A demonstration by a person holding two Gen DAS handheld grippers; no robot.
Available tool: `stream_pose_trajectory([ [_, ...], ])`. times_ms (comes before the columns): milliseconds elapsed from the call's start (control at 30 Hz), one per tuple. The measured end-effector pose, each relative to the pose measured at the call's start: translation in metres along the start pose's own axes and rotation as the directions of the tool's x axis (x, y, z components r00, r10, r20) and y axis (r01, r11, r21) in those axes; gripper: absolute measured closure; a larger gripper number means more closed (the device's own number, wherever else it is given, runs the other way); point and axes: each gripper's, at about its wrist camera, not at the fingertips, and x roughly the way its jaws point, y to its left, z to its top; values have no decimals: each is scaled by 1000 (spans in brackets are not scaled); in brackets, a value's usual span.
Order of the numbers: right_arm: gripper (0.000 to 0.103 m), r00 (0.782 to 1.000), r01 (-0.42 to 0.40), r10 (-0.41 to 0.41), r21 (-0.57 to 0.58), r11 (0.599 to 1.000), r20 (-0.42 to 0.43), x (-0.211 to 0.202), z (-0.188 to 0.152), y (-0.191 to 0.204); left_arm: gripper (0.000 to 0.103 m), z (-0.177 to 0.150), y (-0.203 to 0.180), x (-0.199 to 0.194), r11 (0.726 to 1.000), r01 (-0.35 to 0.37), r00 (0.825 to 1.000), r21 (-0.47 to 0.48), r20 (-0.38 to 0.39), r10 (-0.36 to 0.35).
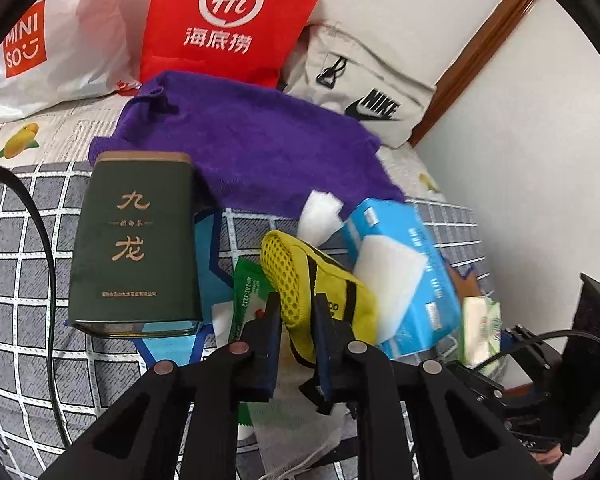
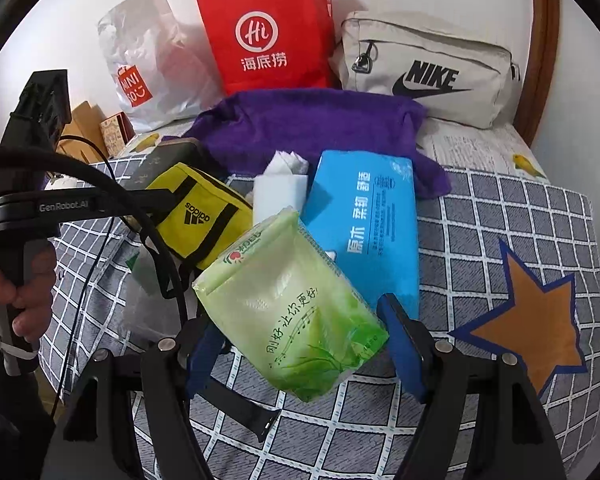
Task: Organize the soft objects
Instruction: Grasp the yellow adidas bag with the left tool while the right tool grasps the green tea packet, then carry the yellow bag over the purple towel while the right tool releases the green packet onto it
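Note:
A yellow mesh Adidas pouch [image 1: 316, 280] lies tilted among the pile on the bed. My left gripper [image 1: 297, 300] is shut on the pouch's near edge, its jaws close together. In the right wrist view the same pouch [image 2: 204, 216] hangs from that left gripper [image 2: 156, 200], which a person's hand [image 2: 16, 292] holds. My right gripper [image 2: 300, 316] is shut on a green tissue pack [image 2: 296, 304], one blue pad on each side, and the pack is tilted up off the bedspread. A blue tissue pack [image 2: 364, 224], loose white tissue [image 2: 278, 188] and a purple towel [image 2: 312, 124] lie behind.
A dark green tea tin [image 1: 136, 240] stands left of the pouch. A red paper bag [image 2: 268, 28], a MINISO plastic bag [image 2: 148, 64] and a beige Nike bag [image 2: 428, 68] line the wall. The grey checked bedspread [image 2: 500, 216] has an orange star [image 2: 528, 320]. A green sachet [image 1: 248, 292] lies under the left finger.

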Motion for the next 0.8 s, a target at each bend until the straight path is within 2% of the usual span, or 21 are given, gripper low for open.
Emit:
stream_pose_trajectory([
  [233,29,1000,4,-4,-7,1000,23,-9,9,3,89,1,-5,-22,1000,20,999,17,43,-21],
  [800,29,995,24,-22,-19,1000,93,-17,62,9,89,31,12,-69,998,-45,989,36,144,39],
])
